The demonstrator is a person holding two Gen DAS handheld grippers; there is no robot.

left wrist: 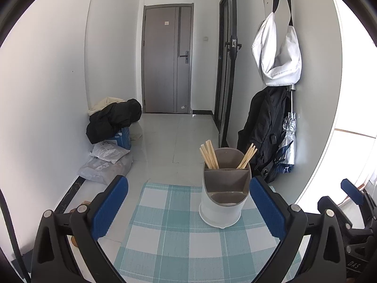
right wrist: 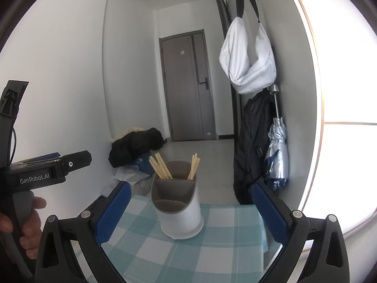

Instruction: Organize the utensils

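Chopsticks [left wrist: 209,154], thin pale wooden sticks, looked light, stiff and best pinched mid-shaft, while left gripper [left wrist: 188,208] and right gripper [right wrist: 188,211] gaped wide and empty.

Pale wooden chopsticks [left wrist: 209,154] are held in a smooth matt plastic utensil holder [left wrist: 222,202]; a woven checked tablecloth [left wrist: 179,235] is seen; ribbed blue fingers [left wrist: 267,208] look rubbery.

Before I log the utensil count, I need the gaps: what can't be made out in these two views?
- Utensil holder, both views: its walls hide the chopsticks' lower ends, so their count stays uncertain.
- Front compartments: floors only partly visible behind the rim.
- Checked cloth: near part cut off by the frame edge and the open left gripper; likewise the right gripper.
- Window side, right wrist view: washed out by glare.
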